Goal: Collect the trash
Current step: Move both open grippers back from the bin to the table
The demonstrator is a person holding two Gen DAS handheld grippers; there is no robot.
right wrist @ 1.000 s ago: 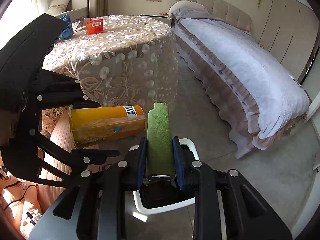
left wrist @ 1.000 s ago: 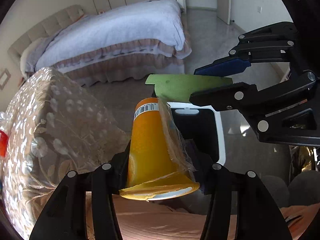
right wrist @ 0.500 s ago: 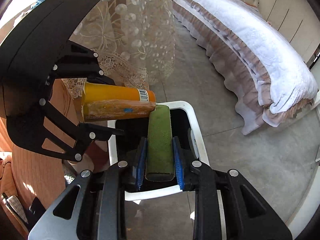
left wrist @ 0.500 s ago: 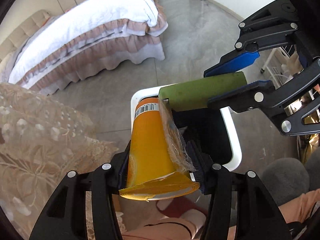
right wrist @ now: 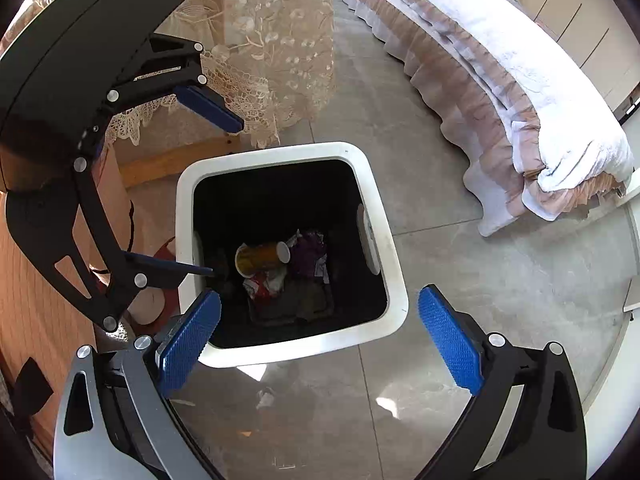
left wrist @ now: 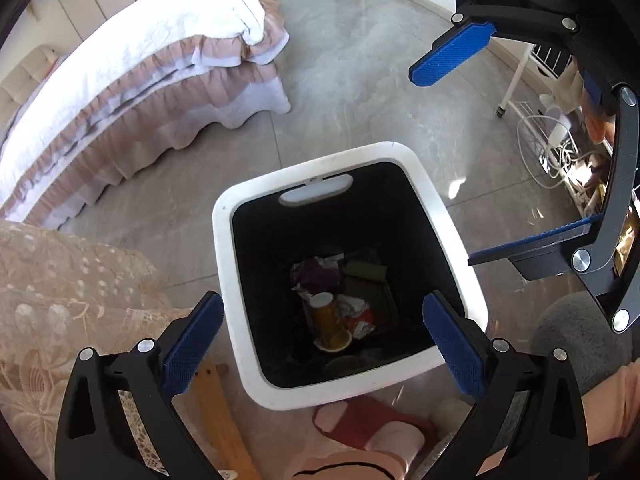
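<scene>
A white-rimmed trash bin (left wrist: 226, 264) (right wrist: 390, 256) with a dark inside stands on the grey floor below both grippers. At its bottom lie an orange cup (left wrist: 330, 322) (right wrist: 260, 258), a green packet (left wrist: 366, 272) (right wrist: 308, 300), and crumpled purple and red wrappers. My left gripper (left wrist: 324, 344) is open and empty above the bin's near rim. My right gripper (right wrist: 316, 344) is open and empty above the bin's other side; it also shows at the right of the left wrist view (left wrist: 496, 152). The left gripper shows at the left of the right wrist view (right wrist: 216, 196).
A bed (left wrist: 132, 64) (right wrist: 500, 56) with a white cover and ruffled skirt lies beyond the bin. A table with a lace cloth (left wrist: 52, 292) (right wrist: 276, 40) stands beside the bin. A white wire rack (left wrist: 552, 128) is at the right. A foot in a red slipper (left wrist: 372, 424) is near the bin.
Both grippers have opened over the bin. The orange cup left the left gripper and the green packet left the right gripper; both now lie inside the bin.
</scene>
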